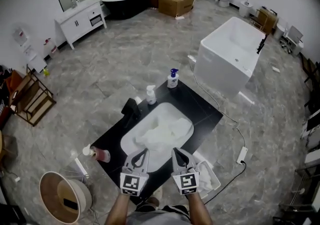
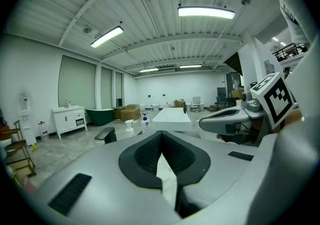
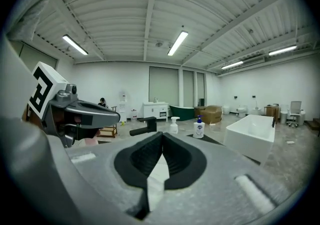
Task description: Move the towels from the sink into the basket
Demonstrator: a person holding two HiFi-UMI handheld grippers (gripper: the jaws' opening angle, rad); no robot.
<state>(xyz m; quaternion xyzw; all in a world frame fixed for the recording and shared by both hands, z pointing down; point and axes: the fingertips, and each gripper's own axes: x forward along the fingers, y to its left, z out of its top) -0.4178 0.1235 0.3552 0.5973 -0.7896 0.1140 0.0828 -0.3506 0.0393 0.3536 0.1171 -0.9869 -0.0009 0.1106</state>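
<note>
A: How are the left gripper [image 1: 142, 152] and the right gripper [image 1: 180, 153] held?
B: Both pairs of jaws are pressed shut; nothing is gripped.
A: Where are the towels [image 1: 159, 130] found?
B: They are heaped in the sink [image 1: 126, 143], just beyond the jaw tips. The sink is set in a black counter [image 1: 202, 111].

grey left gripper [image 1: 144, 152] and right gripper [image 1: 176, 151] with black-lined jaws carry black-and-white marker cubes [image 1: 131, 184]; striped shirt [image 1: 167, 213] at bottom centre.
</note>
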